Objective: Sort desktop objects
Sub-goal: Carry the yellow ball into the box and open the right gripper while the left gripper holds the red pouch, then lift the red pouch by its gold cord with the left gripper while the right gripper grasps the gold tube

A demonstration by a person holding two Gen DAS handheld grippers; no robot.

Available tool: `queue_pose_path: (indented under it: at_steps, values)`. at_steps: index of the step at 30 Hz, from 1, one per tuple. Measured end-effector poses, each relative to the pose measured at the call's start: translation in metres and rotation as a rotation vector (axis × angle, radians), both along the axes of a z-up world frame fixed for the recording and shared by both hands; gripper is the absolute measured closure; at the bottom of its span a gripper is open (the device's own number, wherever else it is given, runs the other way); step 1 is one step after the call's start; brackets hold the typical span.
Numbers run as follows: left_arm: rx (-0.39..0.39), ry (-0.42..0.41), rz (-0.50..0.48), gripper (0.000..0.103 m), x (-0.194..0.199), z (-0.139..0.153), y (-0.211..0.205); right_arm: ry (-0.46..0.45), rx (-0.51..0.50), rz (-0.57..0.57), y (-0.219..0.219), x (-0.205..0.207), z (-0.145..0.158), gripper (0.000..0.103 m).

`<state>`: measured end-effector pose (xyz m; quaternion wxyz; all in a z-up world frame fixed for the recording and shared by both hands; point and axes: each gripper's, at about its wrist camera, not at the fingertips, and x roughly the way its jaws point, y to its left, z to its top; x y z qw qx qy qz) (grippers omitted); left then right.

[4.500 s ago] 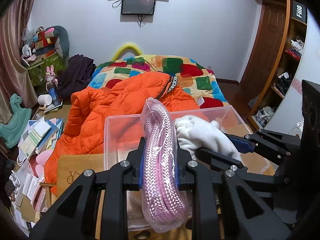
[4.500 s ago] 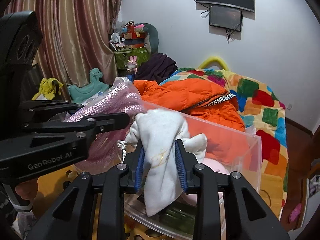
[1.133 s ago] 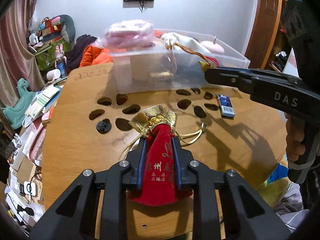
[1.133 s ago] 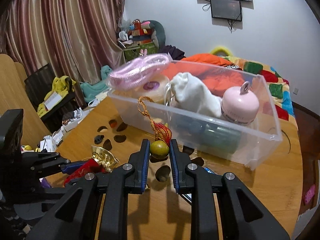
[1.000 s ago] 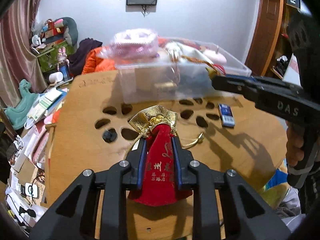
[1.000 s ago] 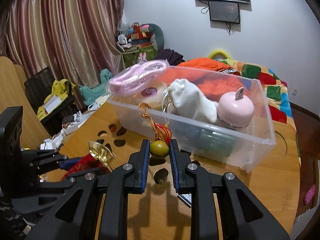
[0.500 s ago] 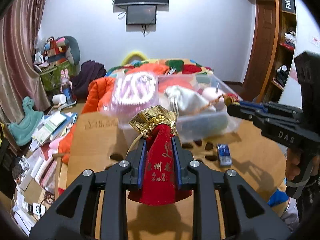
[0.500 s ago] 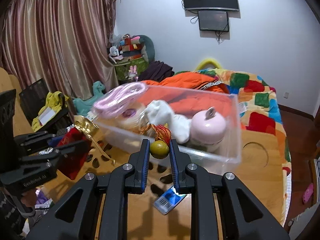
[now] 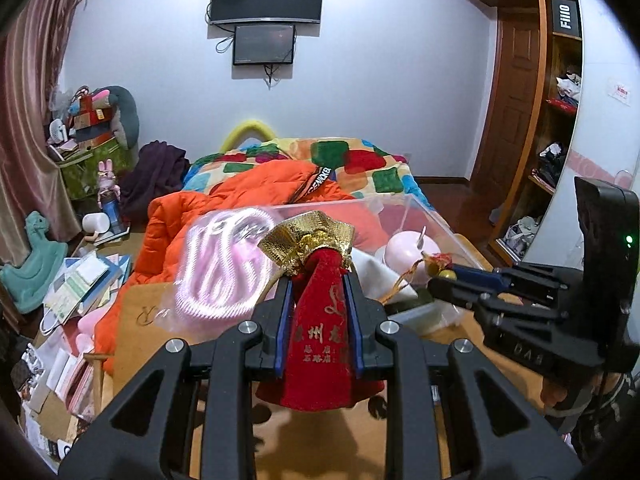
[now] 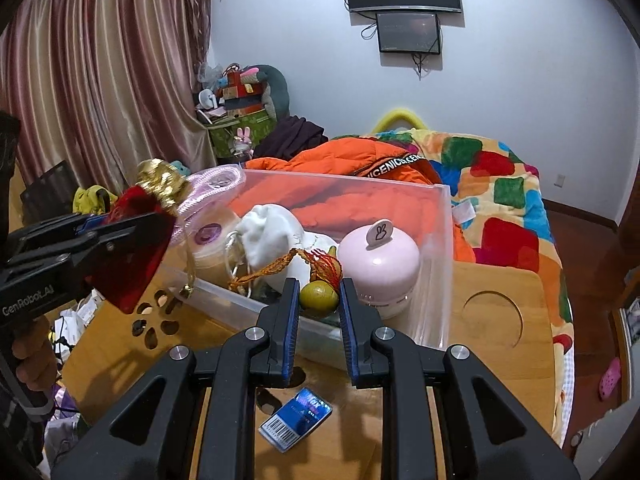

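My left gripper (image 9: 318, 286) is shut on a red pouch with a gold top (image 9: 320, 332), held in the air before the clear plastic bin (image 9: 416, 208). The pouch also shows in the right wrist view (image 10: 136, 248), left of the bin (image 10: 440, 248). My right gripper (image 10: 319, 292) is shut on a small yellow-green gourd charm (image 10: 318, 295) with an orange-red cord (image 10: 280, 266), held over the bin's near wall. The bin holds a pink rope bundle (image 10: 212, 184), a white pouch (image 10: 272, 228) and a pink round jar (image 10: 378, 266).
A blue packet with a barcode (image 10: 296, 418) lies on the wooden table (image 10: 500, 360) under my right gripper. The table has paw-shaped cut-outs (image 10: 154, 322) and a round cut-out (image 10: 494, 320). An orange jacket (image 9: 248, 200) and a patchwork bed lie behind the bin.
Both grippers have risen from the table and moved toward the bin, each with its object. The gourd charm now hangs over the bin's near wall.
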<state>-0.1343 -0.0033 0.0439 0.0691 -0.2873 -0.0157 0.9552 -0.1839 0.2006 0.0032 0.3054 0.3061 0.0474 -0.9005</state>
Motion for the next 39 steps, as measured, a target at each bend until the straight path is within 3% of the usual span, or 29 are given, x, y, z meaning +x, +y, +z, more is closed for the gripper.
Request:
queue_pose_path:
  at_steps: [14,22,28,35,39]
  values:
    - [0.007,-0.094,-0.033,0.077,-0.038,-0.023,0.012,0.010,0.057,-0.005,-0.013,-0.009,-0.006,0.085]
    - [0.003,-0.116,-0.025,0.065,-0.033,-0.025,0.013,0.033,0.087,-0.036,-0.014,-0.005,-0.006,0.085]
    - [-0.003,-0.113,-0.023,0.063,-0.028,-0.021,0.015,0.064,0.095,-0.073,-0.006,0.005,-0.003,0.068]
    - [0.015,-0.082,-0.025,0.047,-0.015,-0.010,0.011,0.064,0.074,-0.084,0.008,0.021,0.000,0.064]
    - [0.015,-0.064,-0.032,0.045,-0.007,-0.005,0.011,0.041,0.061,-0.034,0.012,0.034,-0.006,0.064]
